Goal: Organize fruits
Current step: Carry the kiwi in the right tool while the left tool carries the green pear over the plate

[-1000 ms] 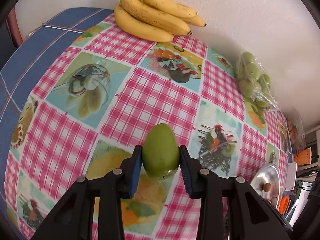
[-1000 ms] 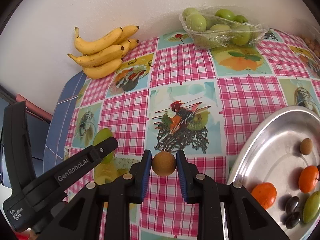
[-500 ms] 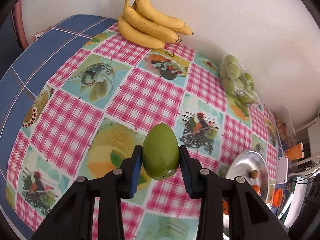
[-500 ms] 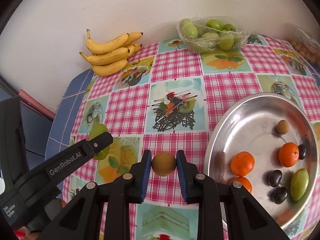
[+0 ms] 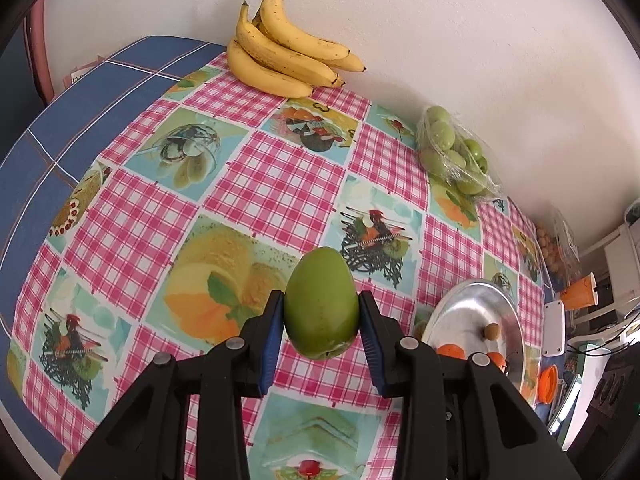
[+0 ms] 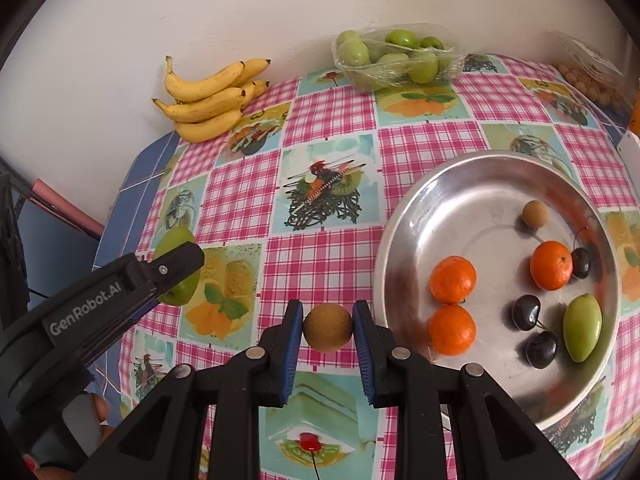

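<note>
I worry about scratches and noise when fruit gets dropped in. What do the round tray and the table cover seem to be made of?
The round tray looks like bare metal, probably steel or aluminium: silvery, semi-glossy, with blurred reflections of the oranges. The table cover looks like wipeable vinyl or oilcloth: printed checks and pictures, smooth with a slight sheen; coated fabric is possible.

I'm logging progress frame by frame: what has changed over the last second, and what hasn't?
Both tongs rose and drew back from the table, so more cloth shows. The right tongs swung toward the metal plate, now nearly whole in view. Nothing was grabbed or released: the left tongs still clamp the green mango, the right the brown round fruit. Bananas and plate fruits stayed put.
</note>
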{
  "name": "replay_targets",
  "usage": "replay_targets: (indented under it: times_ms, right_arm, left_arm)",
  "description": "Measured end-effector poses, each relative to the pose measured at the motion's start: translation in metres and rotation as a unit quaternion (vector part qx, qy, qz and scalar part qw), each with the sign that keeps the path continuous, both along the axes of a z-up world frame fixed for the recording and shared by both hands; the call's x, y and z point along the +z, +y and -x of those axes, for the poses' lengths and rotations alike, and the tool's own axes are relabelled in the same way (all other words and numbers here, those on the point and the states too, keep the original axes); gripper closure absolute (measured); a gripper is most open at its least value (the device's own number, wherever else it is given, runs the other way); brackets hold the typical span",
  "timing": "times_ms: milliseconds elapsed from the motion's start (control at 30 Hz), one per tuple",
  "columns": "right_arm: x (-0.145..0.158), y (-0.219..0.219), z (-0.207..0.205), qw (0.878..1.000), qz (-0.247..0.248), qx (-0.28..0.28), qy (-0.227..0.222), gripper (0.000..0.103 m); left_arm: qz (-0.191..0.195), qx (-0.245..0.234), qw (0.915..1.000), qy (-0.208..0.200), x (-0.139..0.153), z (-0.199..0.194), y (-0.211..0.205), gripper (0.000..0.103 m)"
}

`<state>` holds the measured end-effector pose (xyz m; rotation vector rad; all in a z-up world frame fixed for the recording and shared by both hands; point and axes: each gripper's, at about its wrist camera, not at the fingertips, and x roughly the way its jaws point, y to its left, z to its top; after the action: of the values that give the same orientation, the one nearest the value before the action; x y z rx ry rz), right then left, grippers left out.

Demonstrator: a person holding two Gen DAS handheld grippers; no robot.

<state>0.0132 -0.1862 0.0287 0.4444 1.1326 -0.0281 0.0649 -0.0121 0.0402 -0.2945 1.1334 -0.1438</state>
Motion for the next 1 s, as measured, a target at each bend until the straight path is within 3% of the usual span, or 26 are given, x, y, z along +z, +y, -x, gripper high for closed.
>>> replay_targets:
  times_ms: [333, 633, 1000]
  right_arm:
    - [-0.007, -0.019, 0.002, 1.0, -0.013, -0.023, 0.011, 0.075]
    - [-0.01, -0.057, 0.01, 0.996, -0.014, -0.082, 0.015, 0.075]
    - [-0.01, -0.105, 0.024, 0.988, -0.003, -0.152, 0.021, 0.075]
  left_arm:
    - [-0.009, -0.041, 0.9991, 0.007, -0.005, 0.004, -0.027, 0.065]
    - [-0.037, -0.093, 0.995, -0.001, -0.005, 0.015, -0.06, 0.065]
    - [-0.071, -0.195, 0.9783, -0.008, -0.01, 0.039, -0.121, 0.065]
